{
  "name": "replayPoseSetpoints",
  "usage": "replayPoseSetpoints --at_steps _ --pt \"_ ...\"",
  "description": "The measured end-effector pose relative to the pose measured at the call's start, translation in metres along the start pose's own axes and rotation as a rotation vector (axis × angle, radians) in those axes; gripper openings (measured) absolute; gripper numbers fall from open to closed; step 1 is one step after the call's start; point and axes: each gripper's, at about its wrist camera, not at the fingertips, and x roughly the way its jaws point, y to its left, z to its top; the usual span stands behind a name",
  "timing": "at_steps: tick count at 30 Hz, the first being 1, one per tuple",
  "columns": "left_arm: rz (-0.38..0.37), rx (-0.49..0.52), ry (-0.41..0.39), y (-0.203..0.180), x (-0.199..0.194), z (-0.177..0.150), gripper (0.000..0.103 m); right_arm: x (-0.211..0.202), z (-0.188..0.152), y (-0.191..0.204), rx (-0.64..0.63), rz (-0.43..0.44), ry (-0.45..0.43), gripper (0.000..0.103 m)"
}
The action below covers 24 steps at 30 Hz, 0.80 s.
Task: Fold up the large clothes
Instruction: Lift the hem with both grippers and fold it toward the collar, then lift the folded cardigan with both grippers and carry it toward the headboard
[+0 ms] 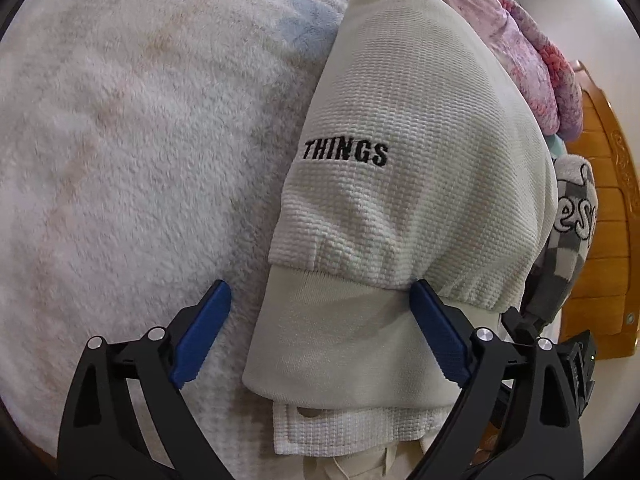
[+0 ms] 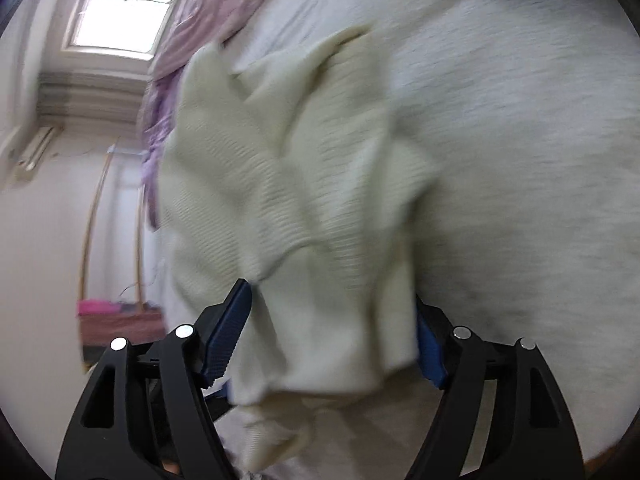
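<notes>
Fleecy white blanket (image 1: 120, 140) bears the cream sweater (image 1: 420, 120); both grippers' jaws gape, gripping nothing.

Soft even daylight, sharp left-wrist view, motion-blurred right-wrist view, blown-out window (image 2: 116, 16) glare, dark fisheye-bent corners.

Fluffy white blanket (image 1: 132, 152) beneath; pink-and-purple bedding (image 1: 536, 64) heaped at its far edge; checkered grey cushion (image 1: 576, 216) against a wooden headboard (image 1: 608, 240); bright window (image 2: 120, 12) above.
</notes>
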Motion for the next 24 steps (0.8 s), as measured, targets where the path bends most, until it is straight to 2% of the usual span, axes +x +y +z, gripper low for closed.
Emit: replayPoseSetpoints --at_steps 1,2,6,9,10,11,12,13,15,18,21,24 --pt "0.001 0.005 0.002 0.000 0.000 0.000 0.091 0.005 0.000 0.002 -0.019 -0.035 -0.002 0.071" --pt "0.001 0.009 0.004 -0.001 0.001 0.000 0.091 0.013 0.008 0.003 -0.010 -0.033 -0.013 0.071" --pt "-0.022 -0.014 0.018 -0.002 0.009 0.005 0.098 0.020 0.013 -0.011 0.103 0.031 -0.066 0.075" --pt "-0.003 -0.016 0.015 -0.006 0.013 0.007 0.098 0.025 0.016 -0.005 0.085 0.019 -0.053 0.073" --pt "0.000 -0.007 0.014 -0.009 0.012 0.008 0.088 0.025 0.017 -0.001 0.069 0.004 -0.045 0.058" --pt "-0.053 0.019 0.015 -0.014 0.008 0.009 0.065 0.023 0.018 0.004 0.051 -0.015 -0.038 0.043" --pt "-0.030 0.036 0.023 -0.020 0.004 0.010 0.057 0.021 0.018 0.007 0.042 -0.029 -0.032 0.035" --pt "-0.019 0.046 0.021 -0.026 0.001 0.011 0.046 0.016 0.018 0.013 0.034 -0.012 -0.029 0.029" --pt "-0.007 0.064 0.021 -0.035 -0.009 0.013 0.034 0.010 0.018 0.029 -0.007 -0.061 -0.034 0.027" --pt "-0.042 0.110 -0.021 -0.056 -0.046 0.019 0.028 -0.013 0.021 0.079 -0.166 -0.142 -0.073 0.024" --pt "-0.103 0.170 -0.074 -0.082 -0.097 0.030 0.026 -0.050 0.029 0.130 -0.299 -0.163 -0.123 0.024" --pt "-0.139 0.250 -0.130 -0.117 -0.149 0.034 0.025 -0.088 0.029 0.169 -0.370 -0.170 -0.172 0.024"
